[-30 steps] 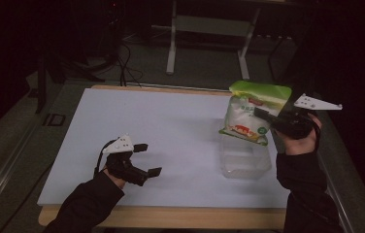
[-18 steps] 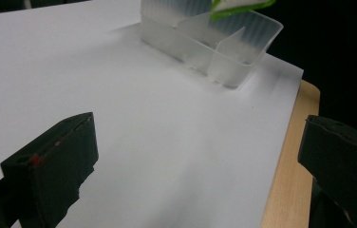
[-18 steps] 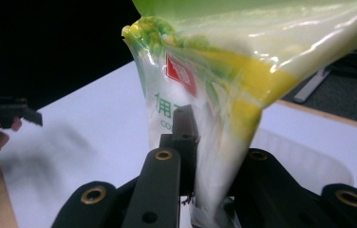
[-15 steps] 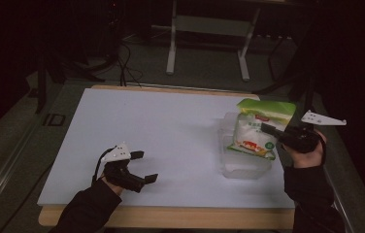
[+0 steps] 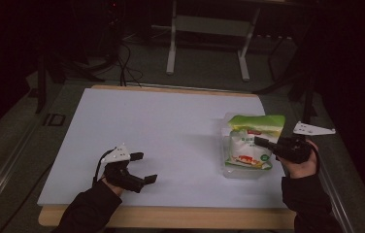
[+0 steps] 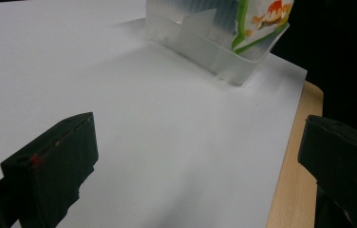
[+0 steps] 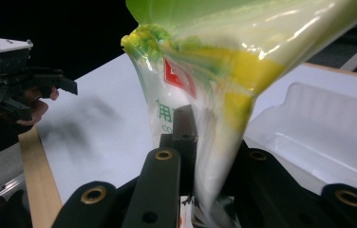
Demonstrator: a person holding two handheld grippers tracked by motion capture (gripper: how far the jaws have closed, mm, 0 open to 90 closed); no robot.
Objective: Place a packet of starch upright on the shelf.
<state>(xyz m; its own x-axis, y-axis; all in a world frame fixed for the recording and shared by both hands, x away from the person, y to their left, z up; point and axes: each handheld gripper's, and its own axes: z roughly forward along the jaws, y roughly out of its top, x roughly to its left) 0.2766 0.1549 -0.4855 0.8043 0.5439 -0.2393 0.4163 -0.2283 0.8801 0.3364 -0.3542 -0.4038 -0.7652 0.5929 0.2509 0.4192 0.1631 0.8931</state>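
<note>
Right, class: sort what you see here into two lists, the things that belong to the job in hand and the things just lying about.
Belongs to the job:
- green and white food pouch, gripped by the right tongs
- clear plastic tray under the pouch
- left tongs, open, holding nothing

Just lying about:
- white table mat, merely the work surface
- metal stand on the floor behind the table
- floor cables

Left gripper: jaws wide apart, nothing between, low over the table's near left.
Right gripper: jaws clamped on a pouch, at the right side.
Forearms: dark-sleeved, entering from the bottom.
</note>
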